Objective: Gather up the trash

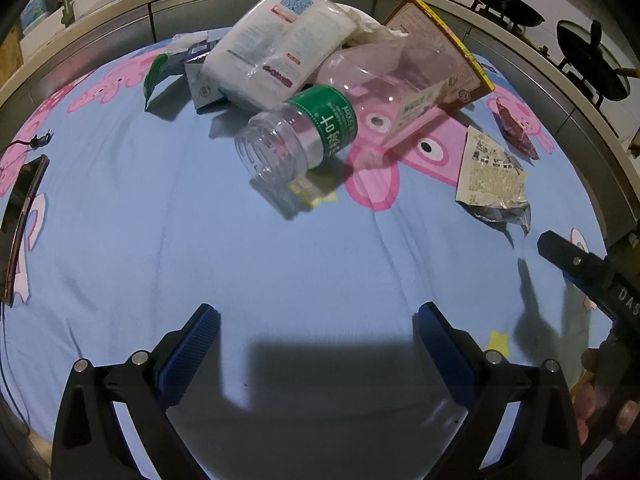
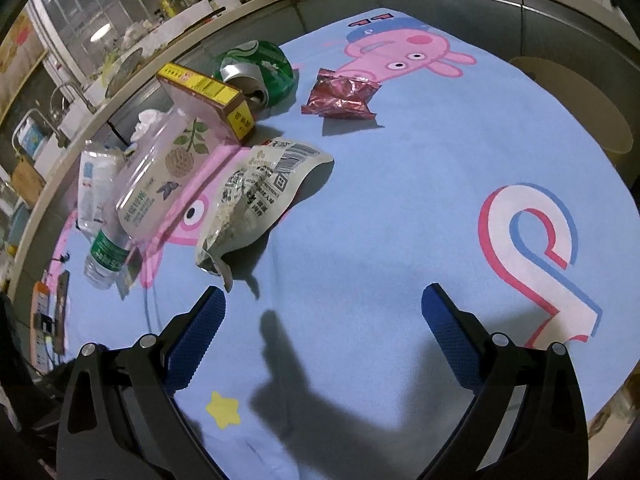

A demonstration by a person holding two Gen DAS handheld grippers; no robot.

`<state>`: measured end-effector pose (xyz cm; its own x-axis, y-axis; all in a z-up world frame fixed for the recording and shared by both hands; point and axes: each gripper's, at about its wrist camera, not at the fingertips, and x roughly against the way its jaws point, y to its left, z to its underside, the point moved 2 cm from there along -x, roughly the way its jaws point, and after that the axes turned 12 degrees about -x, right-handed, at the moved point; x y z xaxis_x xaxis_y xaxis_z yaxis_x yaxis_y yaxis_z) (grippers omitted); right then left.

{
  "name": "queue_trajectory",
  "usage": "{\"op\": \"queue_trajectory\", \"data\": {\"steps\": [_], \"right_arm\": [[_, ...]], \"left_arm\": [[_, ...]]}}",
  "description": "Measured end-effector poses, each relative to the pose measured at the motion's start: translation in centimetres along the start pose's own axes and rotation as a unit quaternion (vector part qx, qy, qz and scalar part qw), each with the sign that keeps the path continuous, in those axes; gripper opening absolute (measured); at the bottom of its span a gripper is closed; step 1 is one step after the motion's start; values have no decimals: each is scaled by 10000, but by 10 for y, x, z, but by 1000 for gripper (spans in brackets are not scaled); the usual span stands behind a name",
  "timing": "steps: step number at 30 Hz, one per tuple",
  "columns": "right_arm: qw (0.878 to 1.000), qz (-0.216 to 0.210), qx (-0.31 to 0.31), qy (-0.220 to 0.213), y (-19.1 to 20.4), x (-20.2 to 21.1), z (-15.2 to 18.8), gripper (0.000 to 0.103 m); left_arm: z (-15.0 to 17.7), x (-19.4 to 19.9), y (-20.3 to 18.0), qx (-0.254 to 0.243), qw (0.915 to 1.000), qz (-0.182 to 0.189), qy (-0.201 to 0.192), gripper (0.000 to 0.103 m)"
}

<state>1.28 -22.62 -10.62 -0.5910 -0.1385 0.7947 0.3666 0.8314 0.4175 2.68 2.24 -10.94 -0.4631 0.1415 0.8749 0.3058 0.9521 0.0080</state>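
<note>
Blue cartoon cloth (image 1: 160, 220) below; left gripper (image 1: 316, 348), right gripper (image 2: 324, 320) spread wide, empty.

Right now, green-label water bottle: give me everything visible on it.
The water bottle is clear thin plastic, looks empty, with a green label band bearing white print. It lies on its side on the blue cartoon cloth, ribbed base toward the left wrist camera; its neck end is hidden in the pile. A clear plastic container lies over its far part and the white tissue pack sits just behind. In the right wrist view it is at the pile's left edge. No gripper touches it.
</note>
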Motion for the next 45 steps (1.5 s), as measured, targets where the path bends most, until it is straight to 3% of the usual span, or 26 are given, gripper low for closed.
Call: {"op": "queue_trajectory", "data": {"steps": [19,32,40,45], "right_arm": [[9999,79,139,-20,2,-1,1,98],[9999,39,111,-16,2,0,2,98],[9995,-279,-112,92,6,1,2,98],[9993,-350,15,89,18,2,4,98]], "left_arm": [[-4,-9,-19,-372,9985,-340,231,100],[-7,-6,-10,-280,9989,-240,282,99],[-23,12,6,-236,9975,-660,-67,99],[-31,15,17,-208,9971,-721,-149,99]]}}
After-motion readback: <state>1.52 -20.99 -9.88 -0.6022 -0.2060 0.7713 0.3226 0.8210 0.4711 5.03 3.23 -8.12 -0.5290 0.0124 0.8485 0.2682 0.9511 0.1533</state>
